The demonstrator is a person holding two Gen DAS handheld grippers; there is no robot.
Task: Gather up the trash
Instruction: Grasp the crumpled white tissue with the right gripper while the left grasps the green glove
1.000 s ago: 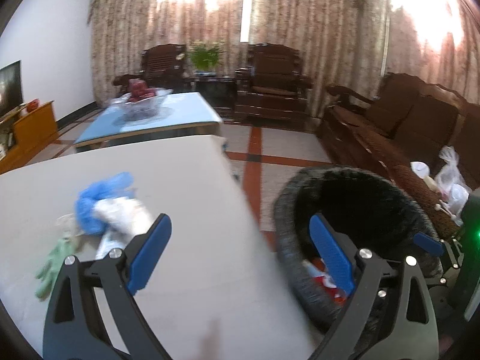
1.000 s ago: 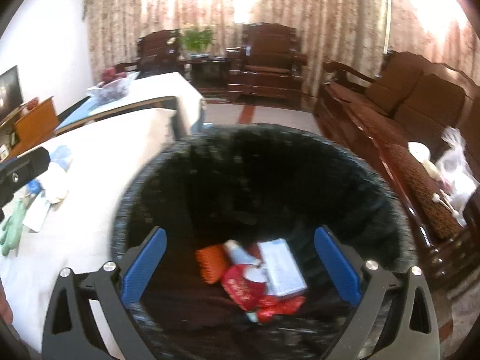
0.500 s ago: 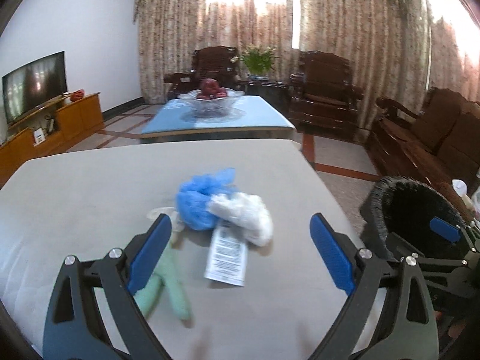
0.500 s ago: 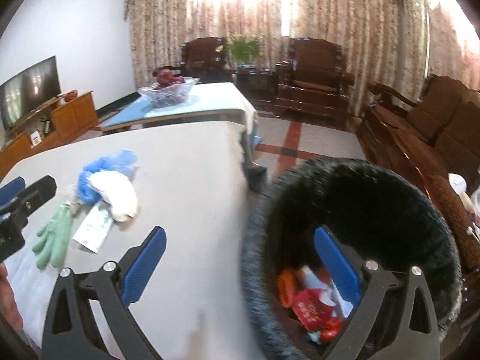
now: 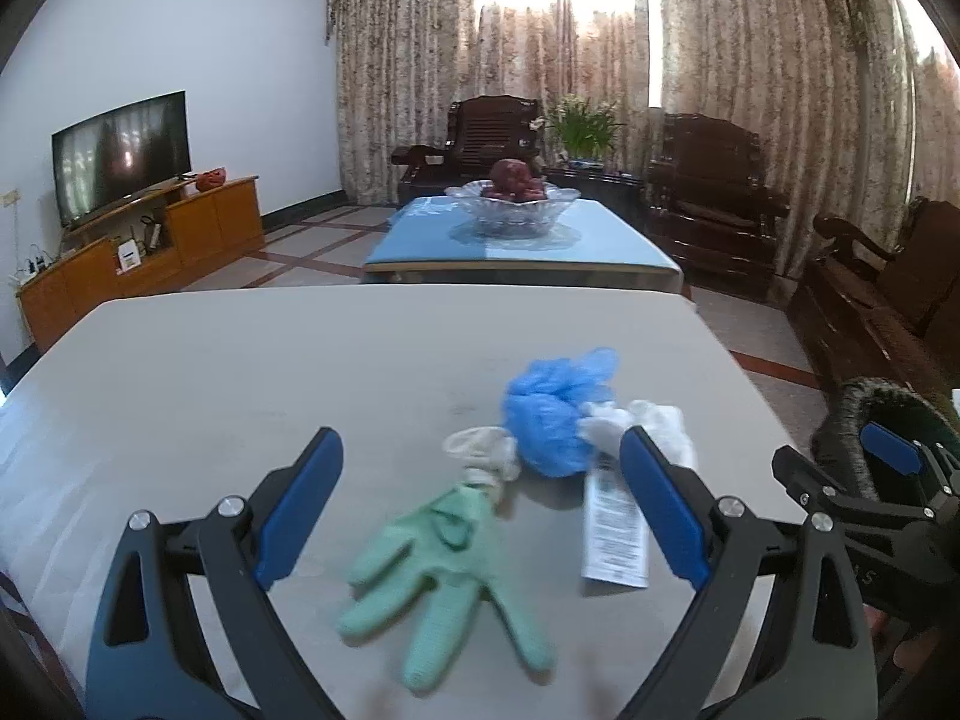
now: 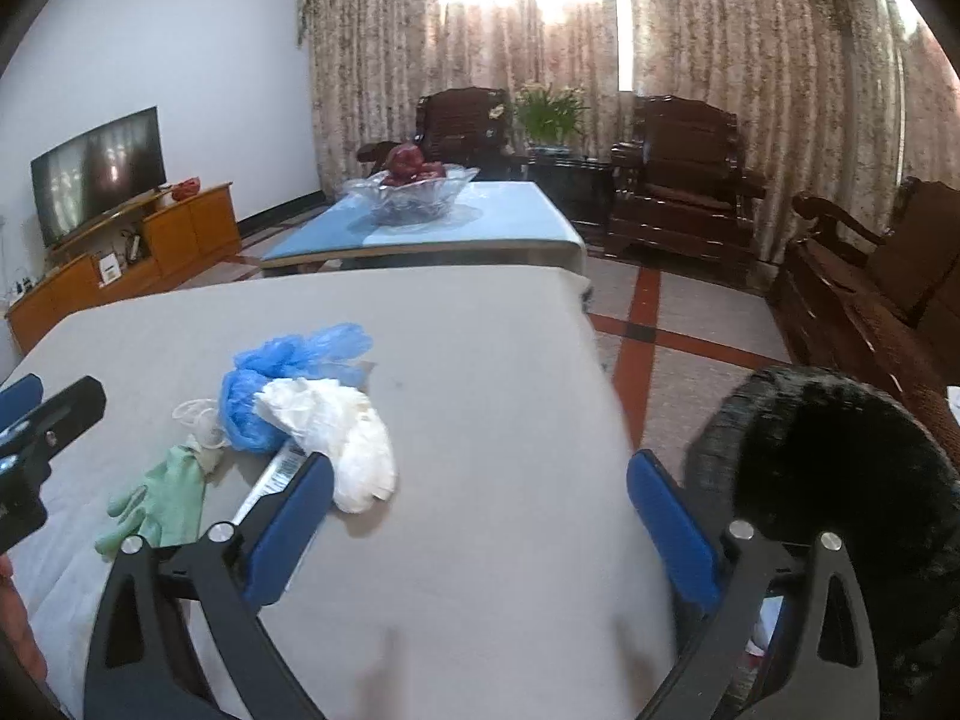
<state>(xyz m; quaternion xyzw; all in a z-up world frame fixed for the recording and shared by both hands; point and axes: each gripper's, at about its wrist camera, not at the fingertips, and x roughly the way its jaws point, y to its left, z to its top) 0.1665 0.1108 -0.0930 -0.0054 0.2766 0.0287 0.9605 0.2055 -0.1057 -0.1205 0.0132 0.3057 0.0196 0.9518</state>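
Note:
On the grey table (image 5: 240,372) lies a pile of trash: a green glove (image 5: 441,564), a blue plastic wad (image 5: 552,414), a white crumpled bag (image 5: 654,426), a printed white packet (image 5: 612,531) and a small clear plastic piece (image 5: 480,447). My left gripper (image 5: 480,516) is open and empty, just above the glove. My right gripper (image 6: 480,531) is open and empty over the table's right part, with the white bag (image 6: 342,432), blue wad (image 6: 282,378) and glove (image 6: 162,498) to its left. The dark trash bin (image 6: 840,480) stands off the table's right edge.
A blue-topped coffee table (image 5: 522,246) with a glass fruit bowl (image 5: 510,204) stands behind. Dark wooden armchairs (image 5: 714,204) and a sofa (image 6: 870,306) line the back and right. A TV (image 5: 120,156) on an orange cabinet (image 5: 144,252) is at left.
Both grippers have swung left, away from the bin and toward the trash pile. The left one now hangs over the glove; the bin has slid to the right edge of both views.

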